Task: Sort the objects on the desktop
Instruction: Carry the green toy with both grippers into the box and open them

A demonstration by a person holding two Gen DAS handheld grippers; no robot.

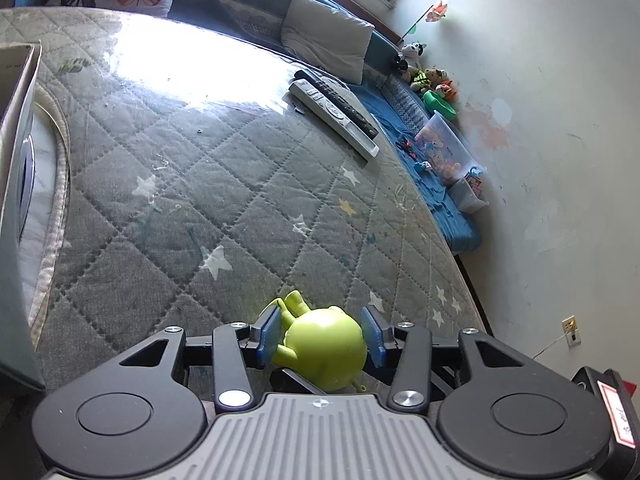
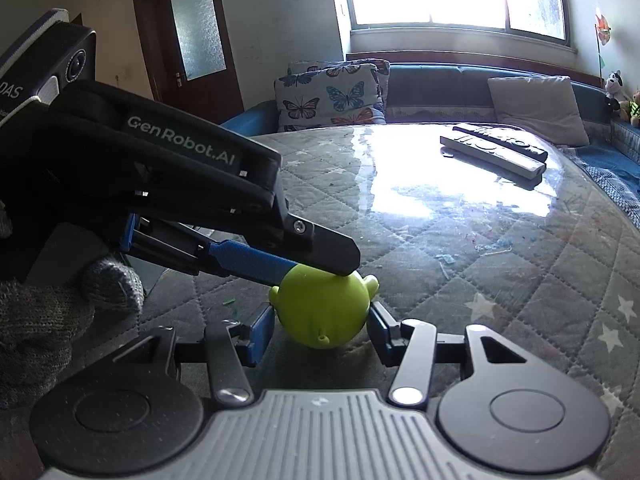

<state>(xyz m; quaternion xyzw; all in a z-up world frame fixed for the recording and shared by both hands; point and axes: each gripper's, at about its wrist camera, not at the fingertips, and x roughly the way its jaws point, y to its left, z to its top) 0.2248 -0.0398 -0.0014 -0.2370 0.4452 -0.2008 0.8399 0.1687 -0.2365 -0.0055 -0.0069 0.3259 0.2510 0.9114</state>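
A round green toy (image 1: pixel 326 350) lies on a table (image 1: pixel 168 184) that has a gray quilted cover with white stars. The left gripper (image 1: pixel 322 336) is around the toy, with one blue pad (image 1: pixel 269 334) on each side of it. The left pad touches the toy, and the right pad looks very close or just touching, so the left gripper seems to be holding the toy. From the right wrist view, the left gripper (image 2: pixel 320 268) comes in from the left and its black finger rests on top of the toy (image 2: pixel 324 310). The right gripper (image 2: pixel 320 328) is at the toy too. Its two pads sit on either side of the toy, spread wide, with the right one right at the toy and the left one just beside it. I cannot tell if the right gripper is squeezing the toy. A hand in a gray glove (image 2: pixel 48 312) holds the left gripper. Far back on the table lie two remotes (image 1: pixel 334 110), one white and one black, touching side by side. A cardboard box (image 1: pixel 16 184) stands at the left edge of the table. Behind the table is a blue sofa (image 2: pixel 448 88) with a butterfly pillow (image 2: pixel 328 96) and a plain gray pillow (image 1: pixel 326 36). Small stuffed animals (image 1: pixel 428 76) and a clear tub (image 1: pixel 444 148) of toys sit by the wall.
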